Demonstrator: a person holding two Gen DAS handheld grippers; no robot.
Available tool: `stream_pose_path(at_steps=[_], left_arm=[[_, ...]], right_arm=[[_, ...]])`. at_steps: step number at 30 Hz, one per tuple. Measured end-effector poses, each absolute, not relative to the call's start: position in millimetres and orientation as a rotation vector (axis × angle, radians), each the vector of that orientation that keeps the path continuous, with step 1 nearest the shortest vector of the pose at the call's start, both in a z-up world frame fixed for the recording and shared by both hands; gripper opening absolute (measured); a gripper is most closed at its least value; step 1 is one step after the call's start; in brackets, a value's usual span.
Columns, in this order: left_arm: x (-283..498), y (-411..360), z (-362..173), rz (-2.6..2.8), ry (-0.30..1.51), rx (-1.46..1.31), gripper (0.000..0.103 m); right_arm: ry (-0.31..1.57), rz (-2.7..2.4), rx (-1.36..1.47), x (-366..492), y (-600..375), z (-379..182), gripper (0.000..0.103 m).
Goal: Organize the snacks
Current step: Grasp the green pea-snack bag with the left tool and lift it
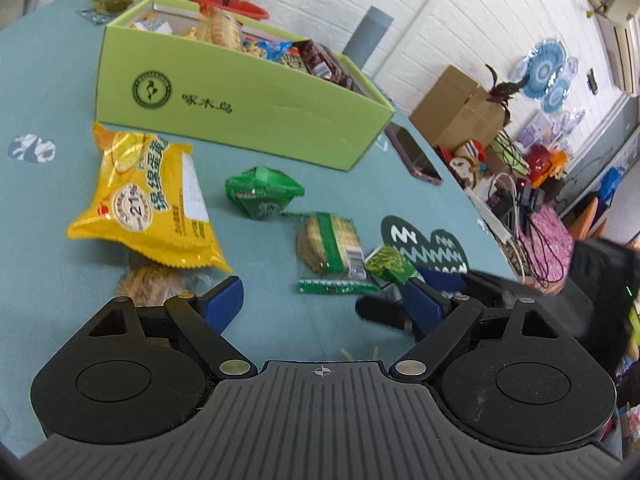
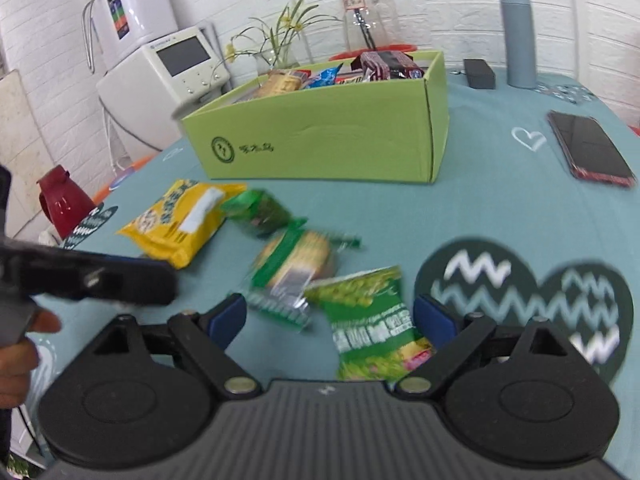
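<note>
Left wrist: left gripper [image 1: 322, 300] spread wide, empty; cracker pack [image 1: 329, 249] just ahead, long axis pointing away.
Right wrist: right gripper [image 2: 330, 316] spread wide, green pea packet [image 2: 370, 320] between fingertips, nearer this hand; green box [image 2: 320, 136] beyond.

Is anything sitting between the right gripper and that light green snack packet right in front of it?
Nothing visible does. The right gripper is open, and the light green snack packet lies flat on the teal tablecloth between its blue fingertips. The clear-wrapped round biscuit pack lies beside it, farther out.
</note>
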State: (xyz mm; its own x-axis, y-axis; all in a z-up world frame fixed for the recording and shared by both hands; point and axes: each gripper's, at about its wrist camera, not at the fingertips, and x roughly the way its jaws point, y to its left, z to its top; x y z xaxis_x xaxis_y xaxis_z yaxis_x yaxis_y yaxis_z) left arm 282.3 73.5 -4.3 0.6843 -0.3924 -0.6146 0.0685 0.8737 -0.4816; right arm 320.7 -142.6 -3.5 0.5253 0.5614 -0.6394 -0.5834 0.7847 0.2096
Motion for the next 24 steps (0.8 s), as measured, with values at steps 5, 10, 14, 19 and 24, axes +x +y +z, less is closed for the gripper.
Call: stream_pose_path(at_steps=[5,10,14,19,24], left_arm=[[268.0,67.8,-9.2,-0.321,0.795,-0.442,0.076],[276.8,53.1,-3.2,-0.391,0.801,-0.393,0.076],[300.5,31.2,-3.2,-0.476,0.842,-0.355,0.076],[307.9,12.1,-16.9,-0.529,0.928,-0.313,0.032],[283.8,21.6,-17.7,-0.512,0.941,-0.313,0.029]], right_arm=[[0.69,0.624,-0.169,272.9,-111.7,-10.9,0.095],[0.681,0.561,-0.209,269.1,-98.4,-12.9,0.094],[0.683,0.523,-0.176,270.4,-105.1,-12.3,0.094],[0.667,0.575,-0.21,266.8,-101.6,-14.8,0.094],[0.662,0.696,-0.274,245.6,-93.4,-14.4,0.094]])
